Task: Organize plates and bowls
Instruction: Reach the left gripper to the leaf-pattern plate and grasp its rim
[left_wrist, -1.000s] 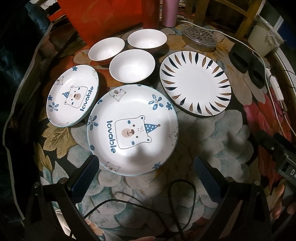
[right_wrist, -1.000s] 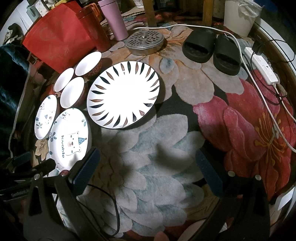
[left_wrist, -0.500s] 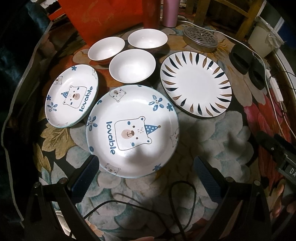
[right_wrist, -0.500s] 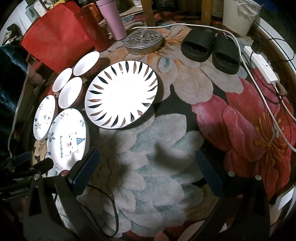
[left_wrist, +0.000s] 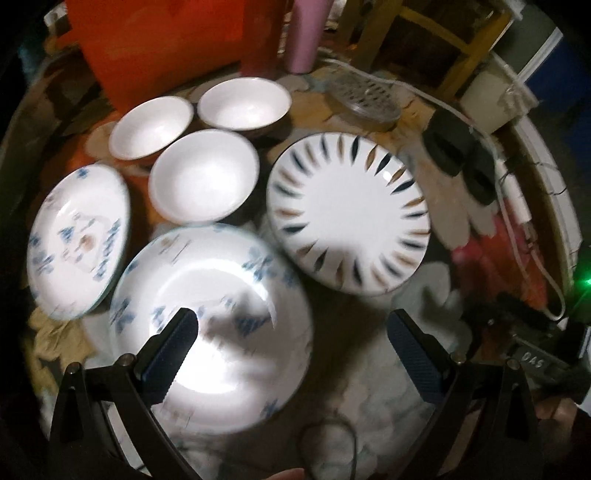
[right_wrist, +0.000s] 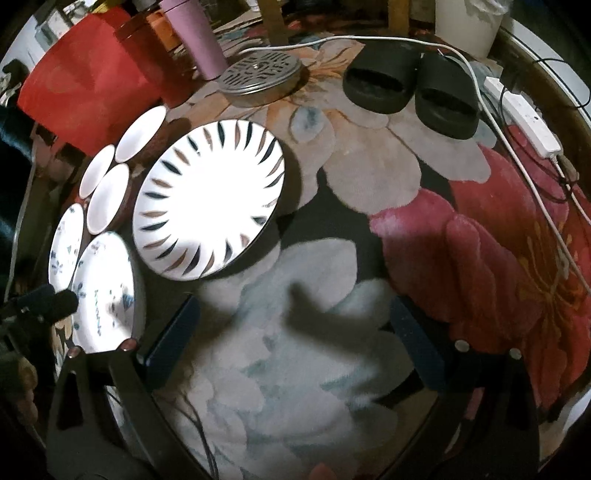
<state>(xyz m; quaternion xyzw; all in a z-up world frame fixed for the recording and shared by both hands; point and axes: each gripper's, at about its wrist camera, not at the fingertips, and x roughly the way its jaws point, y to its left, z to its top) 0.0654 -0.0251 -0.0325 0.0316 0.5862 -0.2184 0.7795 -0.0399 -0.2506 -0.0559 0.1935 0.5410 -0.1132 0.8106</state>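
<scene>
Left hand-held gripper (left_wrist: 291, 347): jaws wide, empty, poised over the near rim of the large white bear-print ceramic plate (left_wrist: 207, 314), presumably to lift it first. Right hand-held gripper (right_wrist: 291, 339): wide, empty, above bare floral surface (right_wrist: 369, 221). Three white bowls (left_wrist: 203, 181) and the leaf-patterned plate (left_wrist: 347, 214) lie separately, unstacked.

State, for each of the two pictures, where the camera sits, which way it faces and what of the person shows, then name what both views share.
Left wrist: on the left gripper, facing down over the large bear plate; both open fingers and a fingertip show.
Right wrist: on the right gripper, over bare carpet, facing the slippers; open fingers show.
Shared: the striped plate and three bowls.
</scene>
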